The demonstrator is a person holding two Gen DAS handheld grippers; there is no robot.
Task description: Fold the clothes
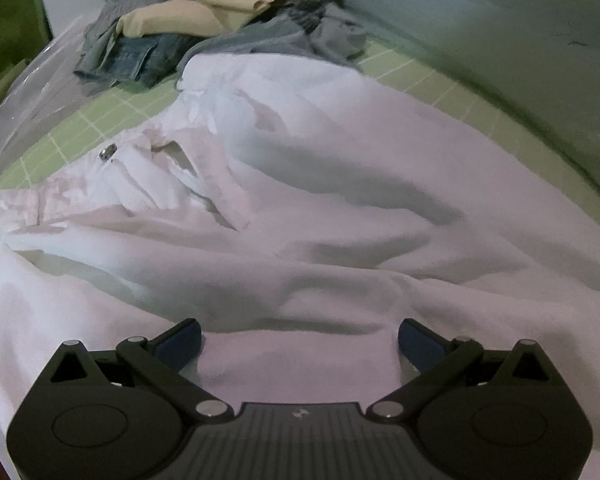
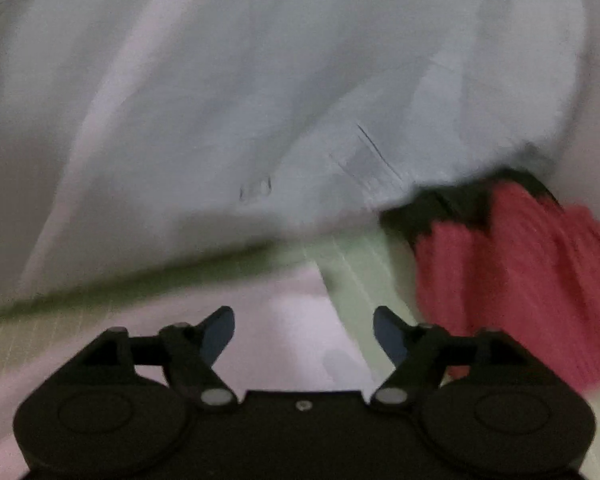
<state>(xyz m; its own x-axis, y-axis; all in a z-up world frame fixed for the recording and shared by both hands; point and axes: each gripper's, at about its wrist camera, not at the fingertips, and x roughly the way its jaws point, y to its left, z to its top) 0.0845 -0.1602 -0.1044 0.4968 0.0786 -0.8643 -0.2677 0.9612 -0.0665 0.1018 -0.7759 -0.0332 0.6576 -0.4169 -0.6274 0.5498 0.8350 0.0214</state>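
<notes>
White trousers (image 1: pixel 320 208) lie rumpled across a green gridded mat (image 1: pixel 100 120), waistband and metal button (image 1: pixel 108 153) at the left. My left gripper (image 1: pixel 300 340) is open just above the near white cloth, holding nothing. In the blurred right wrist view, my right gripper (image 2: pixel 304 332) is open over a corner of white cloth (image 2: pixel 292 320) on the green mat (image 2: pixel 352 272). More white fabric (image 2: pixel 260 100) fills the upper view.
A pile of clothes (image 1: pixel 220 20), beige, grey and denim, sits at the far end of the mat. A clear plastic sheet (image 1: pixel 32 92) lies at the left. A wall (image 1: pixel 520 40) runs along the right. A red knitted garment (image 2: pixel 520 280) lies right of my right gripper.
</notes>
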